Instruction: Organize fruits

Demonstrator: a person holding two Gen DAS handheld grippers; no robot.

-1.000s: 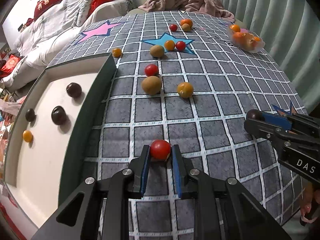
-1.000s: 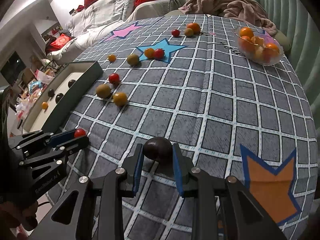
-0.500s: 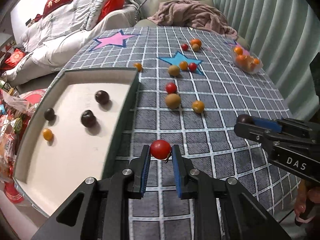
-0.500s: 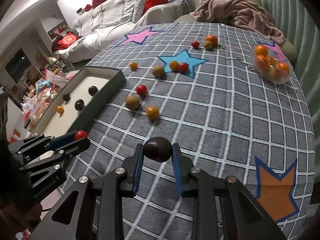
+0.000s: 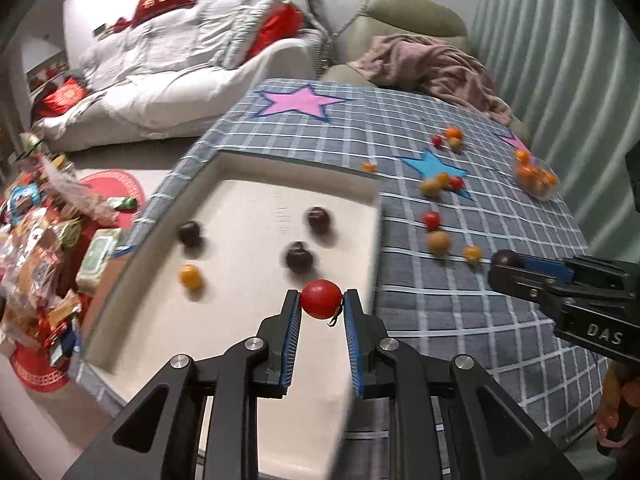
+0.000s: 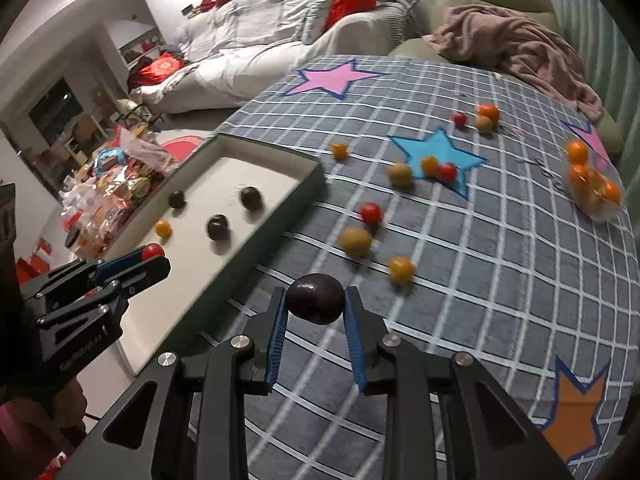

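Observation:
My left gripper (image 5: 321, 305) is shut on a red tomato (image 5: 321, 298) and holds it above the near right part of the white tray (image 5: 248, 200). The tray holds three dark plums (image 5: 298, 258) and a small orange fruit (image 5: 190, 276). My right gripper (image 6: 316, 300) is shut on a dark plum (image 6: 316, 298) above the grey checked tablecloth (image 6: 480, 264), right of the tray (image 6: 280, 200). Loose fruits lie on the cloth: a red tomato (image 6: 370, 213), a brown fruit (image 6: 355, 240), an orange one (image 6: 401, 268). The right gripper also shows in the left wrist view (image 5: 505, 260).
A clear bowl of oranges (image 6: 592, 184) stands at the table's far right. More fruits lie around the blue star (image 6: 434, 156). Snack packets (image 5: 36, 260) are piled on the floor left of the tray. A sofa and a chair with a blanket (image 5: 432, 64) stand behind.
Both grippers have risen and swung left with their fruit. The left gripper has moved from above the cloth to above the tray. The right gripper has come closer to the tray's edge.

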